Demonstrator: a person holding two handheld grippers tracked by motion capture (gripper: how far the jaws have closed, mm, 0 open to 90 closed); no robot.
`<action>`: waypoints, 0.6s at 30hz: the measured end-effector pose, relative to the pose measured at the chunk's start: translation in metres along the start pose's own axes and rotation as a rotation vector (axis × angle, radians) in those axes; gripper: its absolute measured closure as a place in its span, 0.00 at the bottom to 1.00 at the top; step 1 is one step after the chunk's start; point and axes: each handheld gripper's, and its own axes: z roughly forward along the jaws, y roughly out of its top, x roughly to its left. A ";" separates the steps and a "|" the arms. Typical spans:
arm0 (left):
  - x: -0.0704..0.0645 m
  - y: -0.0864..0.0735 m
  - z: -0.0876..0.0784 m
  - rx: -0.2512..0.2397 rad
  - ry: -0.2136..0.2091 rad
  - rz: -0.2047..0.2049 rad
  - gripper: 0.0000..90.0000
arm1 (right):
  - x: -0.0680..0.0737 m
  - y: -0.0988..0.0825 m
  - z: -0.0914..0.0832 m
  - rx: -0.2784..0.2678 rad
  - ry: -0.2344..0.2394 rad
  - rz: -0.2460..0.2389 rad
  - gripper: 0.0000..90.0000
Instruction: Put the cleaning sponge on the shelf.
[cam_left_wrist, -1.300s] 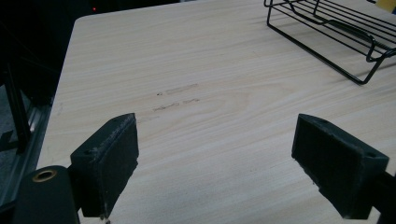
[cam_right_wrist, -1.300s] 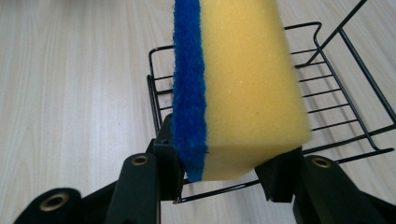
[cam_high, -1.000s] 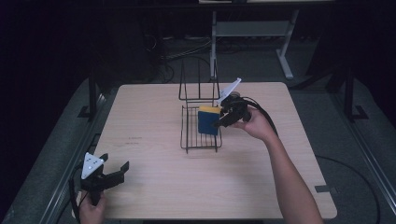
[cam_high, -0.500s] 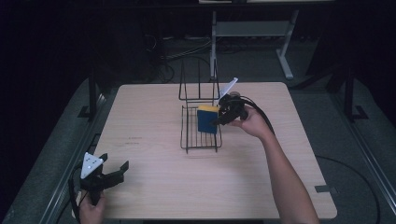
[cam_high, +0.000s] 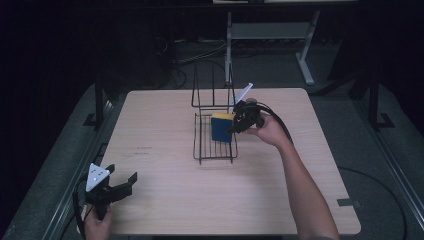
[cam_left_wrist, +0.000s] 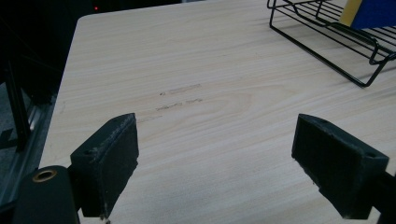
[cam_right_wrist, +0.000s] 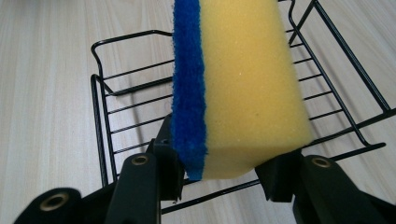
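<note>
A yellow sponge with a blue scouring face hangs just over the black wire rack at the table's middle. My right gripper is shut on the sponge's near end, one jaw on the blue face and one on the yellow side. My left gripper rests open at the table's front left corner, with bare wood between its jaws. The rack's corner and a bit of the sponge show at the top right of the left gripper view.
The light wooden table has faint scuff marks left of centre. The rack's tall wire back rises behind its flat tray. A metal stand and cables lie on the dark floor beyond the table.
The right gripper has carried the sponge slightly lower and nearer over the rack's tray. The left gripper has stayed put.
</note>
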 end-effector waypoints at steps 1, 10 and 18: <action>0.000 0.000 0.000 0.002 -0.001 0.003 0.16 | 0.000 0.000 0.000 0.001 0.001 0.001 0.63; -0.001 0.000 0.000 0.000 0.000 0.002 0.16 | 0.001 0.000 0.000 0.000 0.011 0.014 0.57; -0.001 0.001 0.000 0.000 -0.001 0.001 0.16 | 0.002 0.002 -0.001 0.003 0.001 0.022 0.51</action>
